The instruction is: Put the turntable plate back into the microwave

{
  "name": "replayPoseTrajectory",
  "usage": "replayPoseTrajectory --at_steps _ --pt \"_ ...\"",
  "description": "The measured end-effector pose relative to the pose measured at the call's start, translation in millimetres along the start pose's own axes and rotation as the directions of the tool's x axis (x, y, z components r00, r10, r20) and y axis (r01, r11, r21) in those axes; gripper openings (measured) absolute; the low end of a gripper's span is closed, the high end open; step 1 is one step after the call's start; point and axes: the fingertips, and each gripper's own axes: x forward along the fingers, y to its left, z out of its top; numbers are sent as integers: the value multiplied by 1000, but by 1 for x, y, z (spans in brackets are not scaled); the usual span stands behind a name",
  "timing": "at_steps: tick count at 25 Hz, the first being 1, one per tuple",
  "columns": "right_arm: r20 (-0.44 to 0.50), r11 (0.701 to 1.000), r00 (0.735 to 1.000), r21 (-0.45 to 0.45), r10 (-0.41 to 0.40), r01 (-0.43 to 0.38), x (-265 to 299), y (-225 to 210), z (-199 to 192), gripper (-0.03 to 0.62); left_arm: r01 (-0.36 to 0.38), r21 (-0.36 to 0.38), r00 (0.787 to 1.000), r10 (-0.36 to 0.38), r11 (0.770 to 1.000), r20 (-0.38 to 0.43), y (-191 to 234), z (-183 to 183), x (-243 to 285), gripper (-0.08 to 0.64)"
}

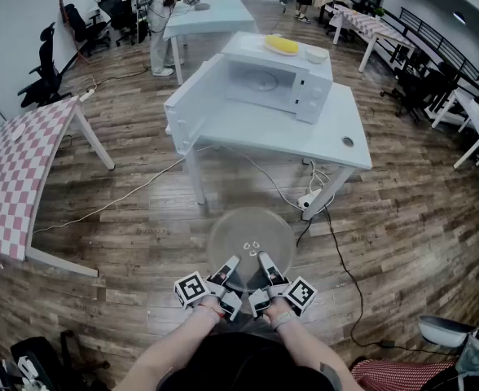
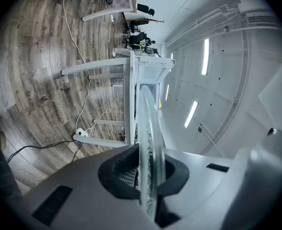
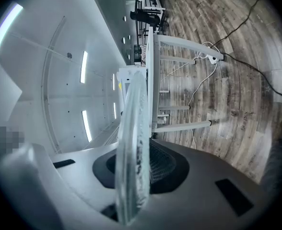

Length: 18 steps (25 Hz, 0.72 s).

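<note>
Head view: one clear round plate (image 1: 250, 247), held flat with its face up over the wood floor (image 1: 142, 218), near rim pinched by two grippers side by side, left gripper (image 1: 230, 265) and right gripper (image 1: 264, 264). Disc plane level, reaching straight forward from the jaws. Well ahead of the jaws, one microwave (image 1: 260, 80) on one white table (image 1: 305, 137), door (image 1: 192, 108) swung wide, cavity facing the jaws; plate well short of it and clear of the table. Whole layout shown only here; grip itself poorly shown, jaw tips half lost under the glass. Left gripper view: plate (image 2: 148, 143) seen edge-on as a thin glass band running straight away from the left gripper (image 2: 146, 178), rim seated between the two dark jaws, both pressed against it, so clamped on the plate. Microwave (image 2: 151, 73) in line beyond the far rim. Right gripper view: same plate (image 3: 131, 147) again edge-on, rim caught in the right gripper (image 3: 136, 169), jaws closed onto the glass from both sides. Microwave (image 3: 134, 75) straight beyond the far rim, floor to one side of the jaws.
</note>
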Motion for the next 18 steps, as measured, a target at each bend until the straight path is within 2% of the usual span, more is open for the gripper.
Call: replayPoseTrajectory --at_steps 4,8,12,15,18 --pt "-4 1000 1000 -8 -1 0 2 -2 7 71 58 -35 998 -58 998 10 -7 -2 9 29" --pt "-6 1000 1000 -10 3 -3 5 1 9 71 42 -15 999 -42 999 10 -5 1 10 29" --pt "-16 1000 1000 -16 5 -6 7 0 11 71 72 -39 997 -71 997 22 -10 -1 14 29" --pt "-22 1000 1000 -11 8 -9 8 0 10 71 47 -25 999 -46 999 27 -5 1 11 29" --pt "-28 1000 1000 -6 12 -12 10 1 8 71 70 -25 997 -69 997 36 -11 2 12 29"
